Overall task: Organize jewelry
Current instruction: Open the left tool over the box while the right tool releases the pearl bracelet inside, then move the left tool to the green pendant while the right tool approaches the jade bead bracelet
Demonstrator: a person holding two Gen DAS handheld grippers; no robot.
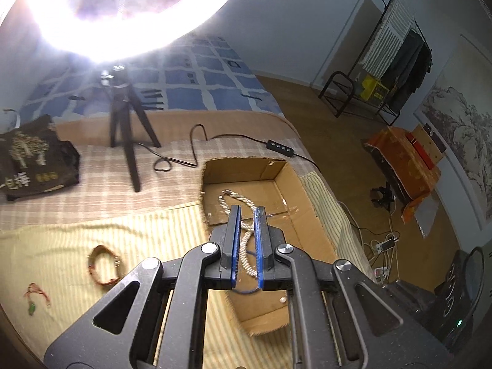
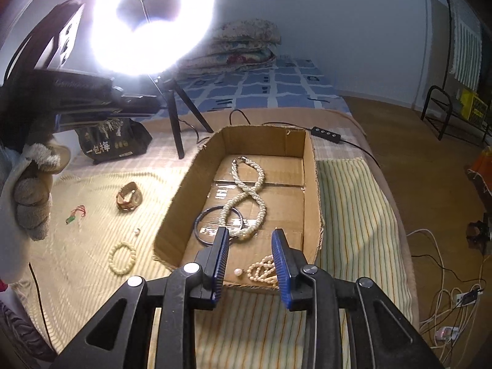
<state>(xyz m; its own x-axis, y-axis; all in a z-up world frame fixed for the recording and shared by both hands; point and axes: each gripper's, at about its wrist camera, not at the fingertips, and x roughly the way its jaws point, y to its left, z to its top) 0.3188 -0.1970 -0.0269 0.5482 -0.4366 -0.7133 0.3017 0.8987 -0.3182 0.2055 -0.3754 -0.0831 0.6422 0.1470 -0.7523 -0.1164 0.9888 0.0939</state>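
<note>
The left tool point(image 1: 247, 215) hangs over the open cardboard box point(image 2: 310, 184) with its blue-padded jaws drawn to a narrow gap and nothing visibly pinched between them; seen through that gap, the twisted pearl necklace point(image 1: 244, 246) lies on the box floor below. The right tool point(image 2: 250, 240) is held at the near end of the same box with its jaws spread wide and nothing between them. Just beyond its fingertips the pearl necklace point(image 2: 246, 196) lies in a figure-eight along the box floor, its lower loop crossing a dark blue bangle point(image 2: 200, 224). At the near wall of the box, between the right tool's jaws, lie a single pearl point(image 2: 237, 272) and a heap of smaller cream beads point(image 2: 261, 272). The box sits on a yellow striped cloth point(image 2: 347, 203) spread over the bed. On that cloth to the left of the box lie a brown woven bracelet point(image 2: 129, 196), a cream bead bracelet point(image 2: 121, 256) and a red cord with a green charm point(image 2: 75, 213). Farther back stand a ring light point(image 2: 153, 21) on a black tripod point(image 2: 178, 113) and a dark printed bag point(image 2: 107, 144).
</note>
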